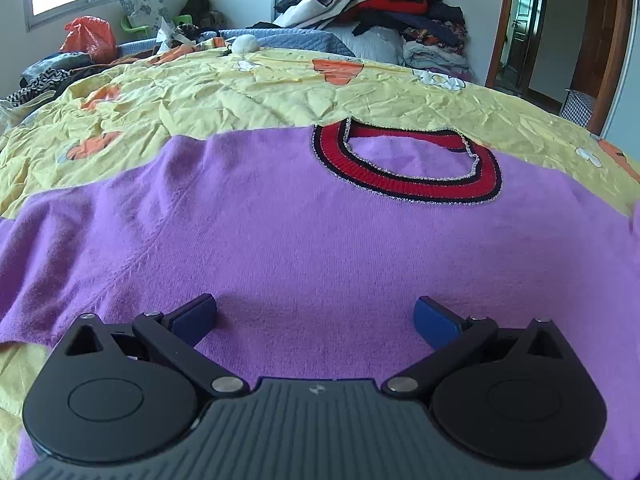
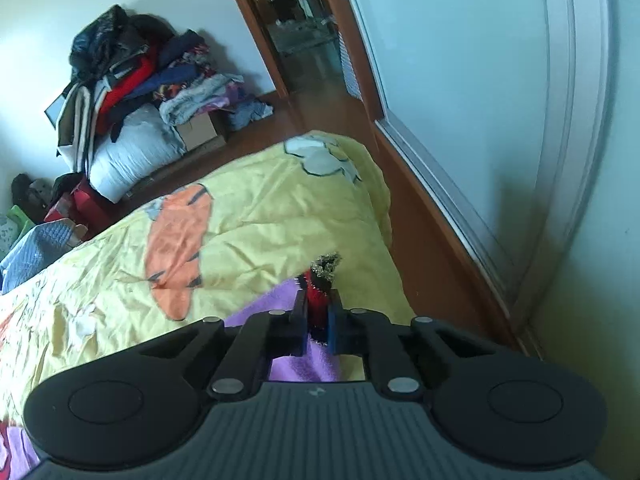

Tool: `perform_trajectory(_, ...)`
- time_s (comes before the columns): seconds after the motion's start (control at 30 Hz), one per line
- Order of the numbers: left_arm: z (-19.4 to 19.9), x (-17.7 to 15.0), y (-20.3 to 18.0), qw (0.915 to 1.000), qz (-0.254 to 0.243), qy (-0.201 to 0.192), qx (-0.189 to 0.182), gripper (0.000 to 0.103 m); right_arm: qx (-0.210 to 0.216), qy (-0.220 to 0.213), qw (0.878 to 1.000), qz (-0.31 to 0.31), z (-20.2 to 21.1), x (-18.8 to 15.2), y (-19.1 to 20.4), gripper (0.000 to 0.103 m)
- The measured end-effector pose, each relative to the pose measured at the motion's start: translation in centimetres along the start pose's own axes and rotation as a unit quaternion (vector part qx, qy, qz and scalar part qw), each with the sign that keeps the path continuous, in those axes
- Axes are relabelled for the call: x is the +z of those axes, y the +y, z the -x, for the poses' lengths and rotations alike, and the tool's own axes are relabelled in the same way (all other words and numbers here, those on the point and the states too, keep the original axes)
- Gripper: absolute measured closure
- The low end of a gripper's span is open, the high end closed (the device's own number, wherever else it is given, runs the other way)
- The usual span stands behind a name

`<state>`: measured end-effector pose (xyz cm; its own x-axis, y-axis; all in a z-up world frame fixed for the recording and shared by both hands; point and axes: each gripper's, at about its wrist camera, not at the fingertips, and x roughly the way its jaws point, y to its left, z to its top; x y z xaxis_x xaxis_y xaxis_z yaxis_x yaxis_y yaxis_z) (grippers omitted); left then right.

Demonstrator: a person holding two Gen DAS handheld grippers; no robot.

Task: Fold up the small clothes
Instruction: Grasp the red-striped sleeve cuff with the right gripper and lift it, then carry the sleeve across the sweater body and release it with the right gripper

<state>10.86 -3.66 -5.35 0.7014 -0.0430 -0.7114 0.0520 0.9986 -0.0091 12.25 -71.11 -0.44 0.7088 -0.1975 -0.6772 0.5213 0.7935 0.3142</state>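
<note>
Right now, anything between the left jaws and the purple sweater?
Nothing visible. The left gripper is open directly over the purple sweater, with only bare knit between the jaws. The right gripper is already shut on the sweater's red cuff.

A small purple knitted sweater lies spread flat, front up, on the yellow patterned bedspread. Its round red ribbed collar, edged in black and silvery trim, faces the far side. One red, glitter-edged cuff stands lifted off the bed, bunched upright.
</note>
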Motion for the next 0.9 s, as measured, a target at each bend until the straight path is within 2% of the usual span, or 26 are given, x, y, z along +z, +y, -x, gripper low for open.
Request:
perform_trajectory(0.1,0.5,0.0,0.3,0.9999,-0.001,0.007,-0.011,0.000,0.029,-0.015,0.999,0.000,2.5,-0.5,1.4,0.096)
perform_trajectory(0.2,1.3,-0.3,0.8,0.9998,-0.007,0.007,-0.016,0.000,0.071,-0.024,0.997,0.024,5.9,-1.4,4.5,0.096)
perform_trajectory(0.33,2.0,-0.8,1.8,0.9992,-0.028,0.021,-0.022,0.000,0.120,-0.017,0.990,0.070,10.7,-3.3,10.6,0.096)
perform_trajectory(0.47,3.8,-1.3,3.2,0.9987,-0.049,0.005,-0.010,0.000,0.171,-0.017,0.980,0.102,16.0,-4.9,16.8,0.096)
perform_trajectory(0.63,5.6,-1.5,6.0,0.9989,-0.047,-0.009,-0.003,0.000,0.232,0.004,0.965,0.123,20.9,-7.2,24.0,0.096)
perform_trajectory(0.77,6.5,-1.7,8.8,0.9996,-0.028,-0.009,-0.003,0.000,0.270,0.014,0.953,0.136,22.8,-10.3,30.0,0.096)
perform_trajectory(0.9,7.4,-1.9,11.8,0.9999,-0.011,-0.008,0.005,0.000,0.306,0.021,0.943,0.126,22.3,-14.3,35.8,0.096)
